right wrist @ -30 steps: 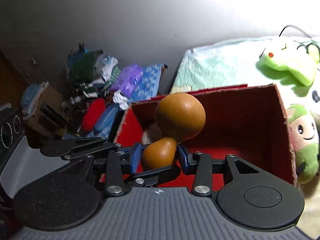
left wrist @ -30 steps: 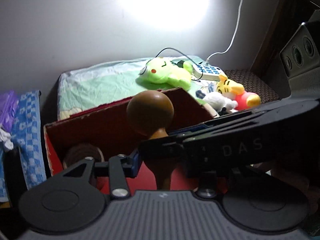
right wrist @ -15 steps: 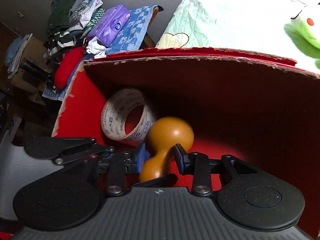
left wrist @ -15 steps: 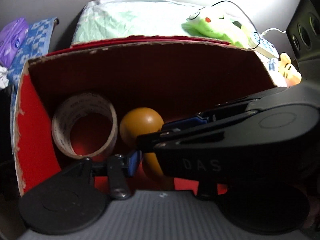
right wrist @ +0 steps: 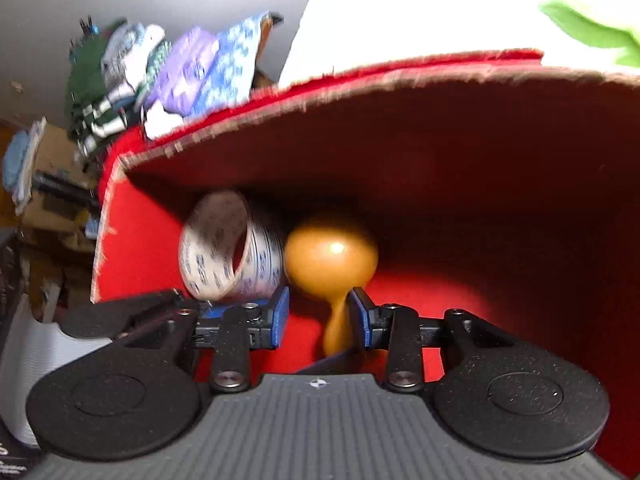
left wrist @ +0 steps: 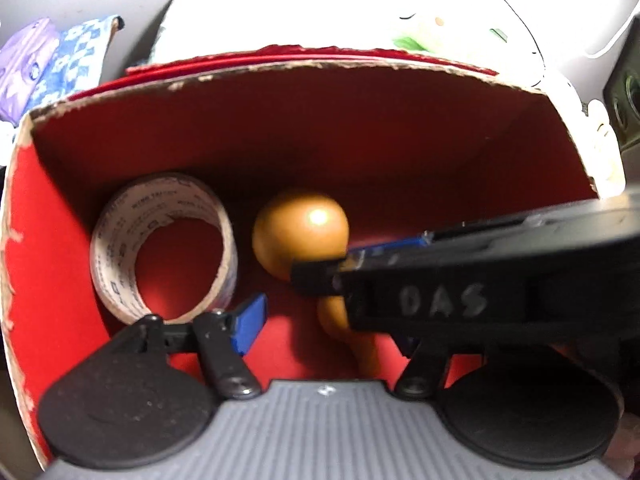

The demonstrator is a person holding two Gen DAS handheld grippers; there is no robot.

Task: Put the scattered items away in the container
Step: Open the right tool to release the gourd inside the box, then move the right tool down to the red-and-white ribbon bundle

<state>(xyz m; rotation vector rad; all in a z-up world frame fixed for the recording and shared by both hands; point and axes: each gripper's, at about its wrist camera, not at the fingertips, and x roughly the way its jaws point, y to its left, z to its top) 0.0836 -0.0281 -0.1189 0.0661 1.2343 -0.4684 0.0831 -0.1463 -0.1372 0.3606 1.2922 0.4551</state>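
Observation:
A brown gourd-shaped wooden toy [left wrist: 300, 232] [right wrist: 330, 260] lies on the floor of the red cardboard box [left wrist: 320, 120] [right wrist: 460, 168], beside a roll of printed tape [left wrist: 160, 248] [right wrist: 224, 248]. My right gripper [right wrist: 318, 320] is open inside the box, its blue pads either side of the toy's narrow neck without touching it. My left gripper [left wrist: 328, 320] is open just above the box floor; its right finger is hidden behind the right gripper's black body [left wrist: 460, 292], which crosses the left wrist view.
A green plush [right wrist: 592, 20] lies on pale bedding behind the box. A pile of folded cloths and a purple packet [right wrist: 184, 68] sits to the left. A dark speaker [left wrist: 624, 100] stands at right.
Both grippers have lowered the gourd toy from above the box down to its floor beside the tape roll. The right gripper's jaws have opened off the toy's neck.

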